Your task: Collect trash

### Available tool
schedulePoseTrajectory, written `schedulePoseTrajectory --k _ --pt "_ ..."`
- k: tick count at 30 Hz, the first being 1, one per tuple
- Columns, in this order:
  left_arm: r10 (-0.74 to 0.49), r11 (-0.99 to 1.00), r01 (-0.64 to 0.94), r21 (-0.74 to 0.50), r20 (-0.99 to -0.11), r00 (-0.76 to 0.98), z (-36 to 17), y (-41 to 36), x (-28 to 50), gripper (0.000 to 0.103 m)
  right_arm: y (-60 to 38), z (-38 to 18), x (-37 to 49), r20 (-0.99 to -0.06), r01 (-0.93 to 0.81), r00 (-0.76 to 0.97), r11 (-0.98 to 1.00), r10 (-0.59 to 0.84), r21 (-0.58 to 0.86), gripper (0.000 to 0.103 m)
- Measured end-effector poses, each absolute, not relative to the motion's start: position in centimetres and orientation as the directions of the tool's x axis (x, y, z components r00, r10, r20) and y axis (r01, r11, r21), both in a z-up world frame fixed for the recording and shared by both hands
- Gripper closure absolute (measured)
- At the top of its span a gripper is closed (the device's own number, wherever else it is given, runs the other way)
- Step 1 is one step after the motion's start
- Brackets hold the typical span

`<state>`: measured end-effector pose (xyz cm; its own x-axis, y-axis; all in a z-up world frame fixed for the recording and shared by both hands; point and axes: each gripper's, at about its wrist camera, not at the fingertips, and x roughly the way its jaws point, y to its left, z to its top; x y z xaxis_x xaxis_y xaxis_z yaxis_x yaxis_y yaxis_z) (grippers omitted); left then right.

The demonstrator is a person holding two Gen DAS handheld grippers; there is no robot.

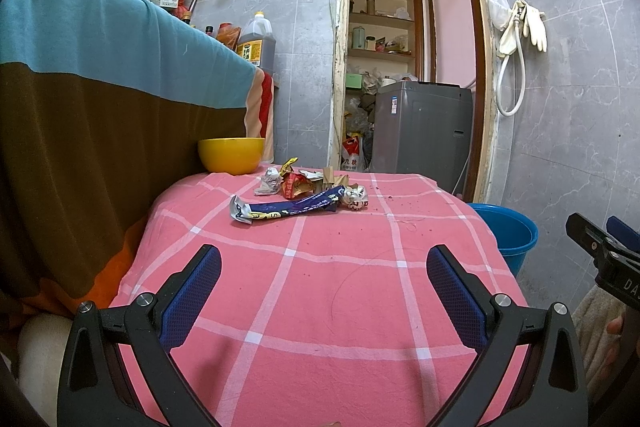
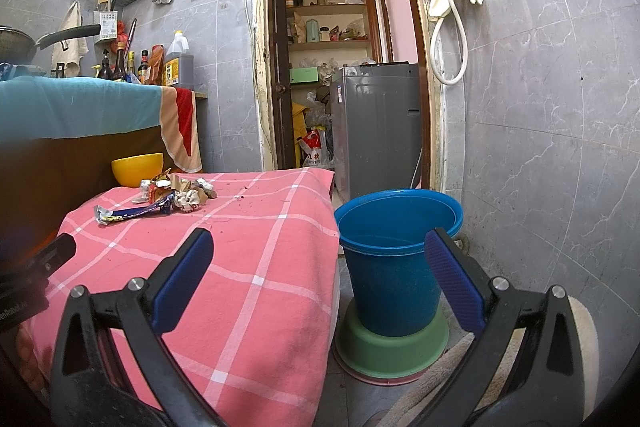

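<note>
Draping the desk [image 1: 360, 307], the pink check cloth carries everything; beyond and right of the right claw [image 2: 320, 279] a blue bucket [image 2: 396, 267] probably awaits trash. Wrappers [image 1: 304, 195] lie well ahead of the left claw [image 1: 324, 291]. Both gape wide, empty.

Pink checked tablecloth [image 1: 320, 307] carries crumpled wrappers [image 1: 304, 195] and a yellow bowl [image 1: 231, 155]

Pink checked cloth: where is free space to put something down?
The near half of the pink checked cloth, between the open left gripper and the long blue wrapper, is bare. The far end is crowded: crumpled wrappers beside the yellow bowl.
</note>
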<state>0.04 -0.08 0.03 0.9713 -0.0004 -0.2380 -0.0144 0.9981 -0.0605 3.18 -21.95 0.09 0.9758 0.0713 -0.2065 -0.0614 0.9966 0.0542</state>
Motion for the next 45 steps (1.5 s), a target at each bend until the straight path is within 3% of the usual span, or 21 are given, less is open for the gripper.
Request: schedulePoseTrajectory --k 18,35,39,45 --pt "0.017 0.998 -0.031 -0.06 -0.231 0.973 1.8 0.9 2.6 0.002 -20.8 1.5 5.7 -0.261 -0.097 0.959 0.994 0.109 0.059 0.0" --pt "0.076 0.993 -0.095 -0.071 -0.233 0.969 5.4 5.9 8.0 0.002 -17.3 7.1 12.2 -0.107 -0.219 0.97 0.976 0.219 0.011 0.0" --pt "0.107 0.989 -0.132 -0.073 -0.278 0.955 5.2 7.1 9.4 0.002 -16.0 7.6 14.3 -0.1 -0.256 0.962 0.967 0.255 0.001 0.0" --pt "0.149 0.985 -0.173 -0.028 -0.382 0.912 3.6 7.8 11.2 0.003 -13.9 6.2 18.4 -0.215 -0.306 0.93 0.952 0.298 -0.006 0.0"
